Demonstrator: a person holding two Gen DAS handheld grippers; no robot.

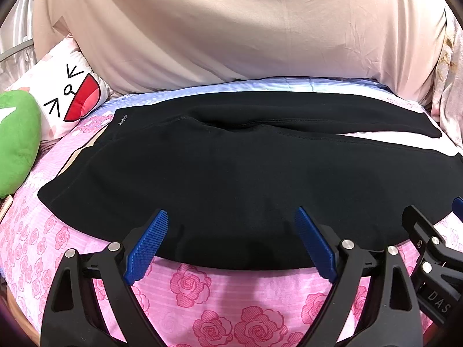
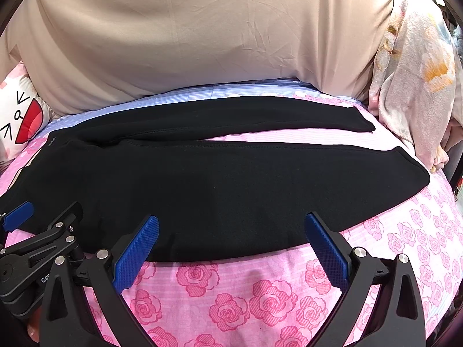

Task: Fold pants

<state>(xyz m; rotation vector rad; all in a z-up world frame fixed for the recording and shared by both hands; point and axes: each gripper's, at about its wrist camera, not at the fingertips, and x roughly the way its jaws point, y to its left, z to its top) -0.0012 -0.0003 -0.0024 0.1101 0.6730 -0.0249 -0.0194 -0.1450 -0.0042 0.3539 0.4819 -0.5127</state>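
Black pants (image 1: 231,173) lie flat across the pink rose-print bedsheet (image 1: 225,312), waistband at the left, both legs running to the right with a narrow gap between them. My left gripper (image 1: 231,217) hovers open over the near edge of the pants, blue pads wide apart and nothing between them. In the right wrist view the same pants (image 2: 202,179) spread across the bedsheet (image 2: 246,297). My right gripper (image 2: 231,222) is open above the near leg's edge. The left gripper (image 2: 17,217) shows at the left edge there, and the right gripper's finger (image 1: 428,231) shows at the right of the left view.
A large beige cushion (image 1: 231,29) backs the bed. A white cartoon-face pillow (image 1: 69,95) and a green plush (image 1: 17,141) sit at the left. Floral cloth (image 2: 413,86) is bunched at the far right beside the leg ends.
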